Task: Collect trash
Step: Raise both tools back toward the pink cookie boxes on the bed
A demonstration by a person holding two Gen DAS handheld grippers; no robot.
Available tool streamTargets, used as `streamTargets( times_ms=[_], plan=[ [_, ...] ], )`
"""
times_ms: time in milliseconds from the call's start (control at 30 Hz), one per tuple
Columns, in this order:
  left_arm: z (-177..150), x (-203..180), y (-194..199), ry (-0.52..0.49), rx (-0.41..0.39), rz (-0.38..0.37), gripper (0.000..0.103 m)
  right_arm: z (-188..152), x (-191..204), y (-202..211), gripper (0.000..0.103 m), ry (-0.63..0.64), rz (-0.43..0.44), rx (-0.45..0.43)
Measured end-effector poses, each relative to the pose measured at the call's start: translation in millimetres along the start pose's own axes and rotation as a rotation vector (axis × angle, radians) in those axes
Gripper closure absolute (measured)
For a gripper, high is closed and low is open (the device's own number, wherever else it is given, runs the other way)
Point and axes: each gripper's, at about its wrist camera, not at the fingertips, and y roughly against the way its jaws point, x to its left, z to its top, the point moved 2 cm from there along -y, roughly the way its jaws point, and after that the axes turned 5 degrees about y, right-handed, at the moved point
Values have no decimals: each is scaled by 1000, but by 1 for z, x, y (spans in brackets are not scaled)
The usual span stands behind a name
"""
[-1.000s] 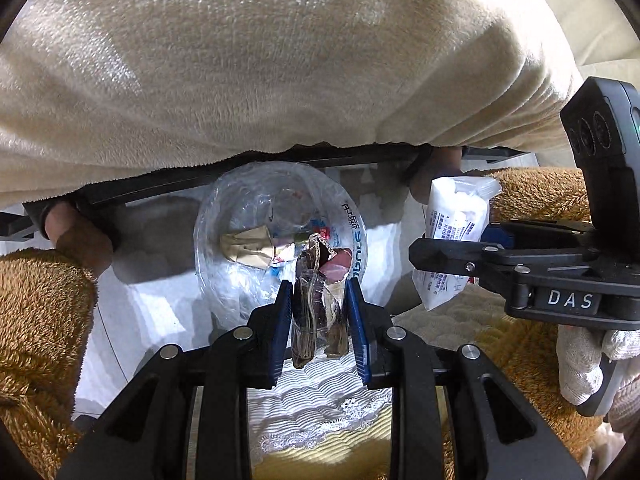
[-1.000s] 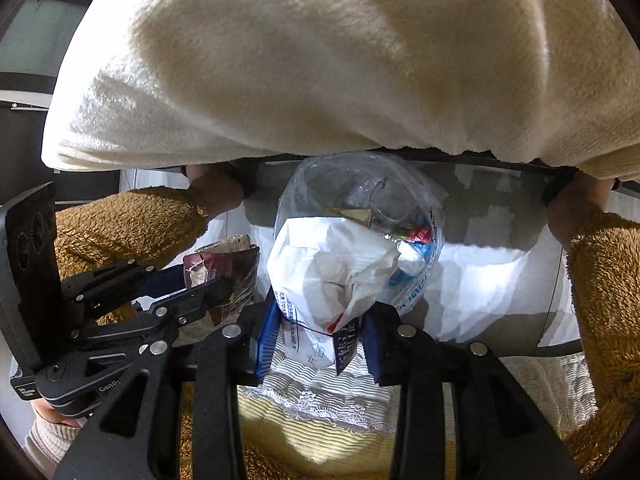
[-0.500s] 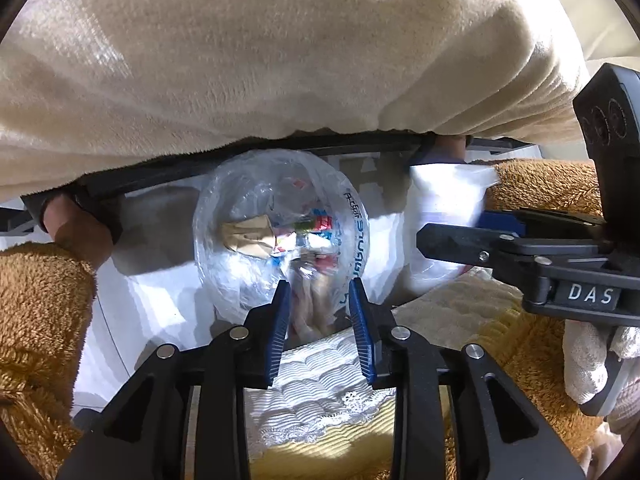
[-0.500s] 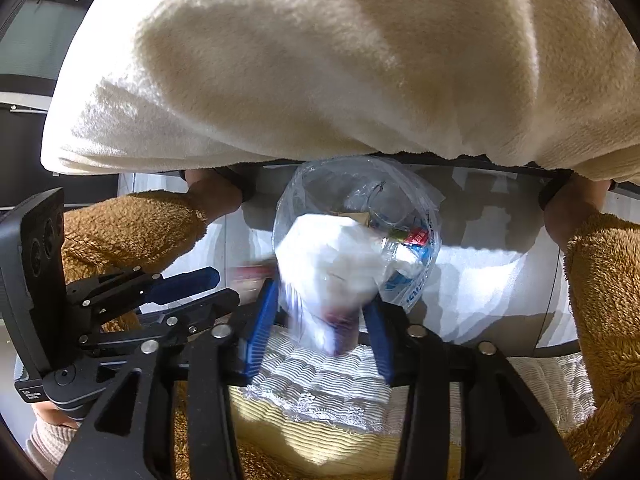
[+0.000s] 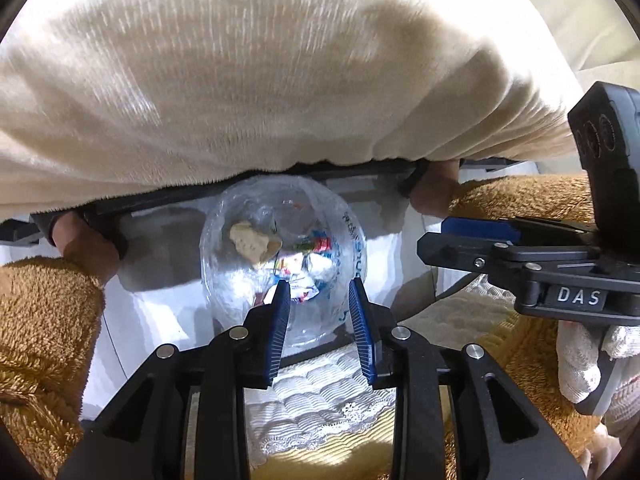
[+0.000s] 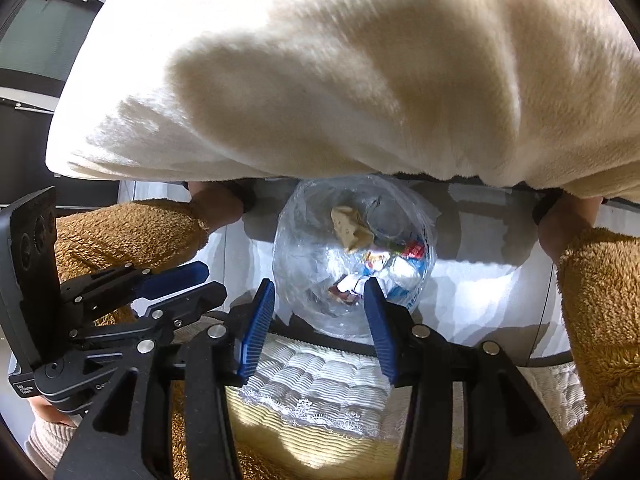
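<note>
Hanging below the left gripper [image 5: 316,296], jaws apart and empty: one clear trash bag [image 5: 280,256], thin, soft, light, best pinched at its rim, holding several crumpled wrappers [image 5: 308,256]. Right view: one right gripper [image 6: 320,296], jaws just opened and empty above that bag [image 6: 352,256]; wrappers light, crushable.

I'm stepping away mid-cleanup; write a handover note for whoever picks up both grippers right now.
Left gripper: open, empty, above the clear bag.
Right gripper: jaws just opened, empty, above the same bag.
Done: wrappers and a crumpled brown scrap lie inside the bag.
Left: no loose trash shows in either view; look around for more.
</note>
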Motion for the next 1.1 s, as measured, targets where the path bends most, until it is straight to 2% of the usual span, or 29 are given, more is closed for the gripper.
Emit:
streamTargets(
  times_ms=[267,500,733,767,800,833,867,1100],
  plan=[
    [-5,-5,36,-40,-148,-31,73,-6,11,36,56,73,12,-160],
    [-10,-3,82,-40,-359,-70,73,-19,26,86,56,178,7,-386],
    [-13,-3,115,-60,-493,-113,73,-32,39,135,56,274,-8,-628],
    [-12,-2,119,-59,-509,-115,73,-32,38,140,56,280,-15,-649],
    [-11,-1,122,-59,-519,-118,68,-32,37,143,56,282,-19,-665],
    [-9,-1,126,-61,-529,-121,58,-31,36,146,56,282,-22,-678],
    [-8,0,130,-63,-540,-122,55,-28,36,149,56,283,-27,-690],
    [9,0,152,-91,-603,-111,55,-2,30,173,56,307,-55,-747]
  ],
)
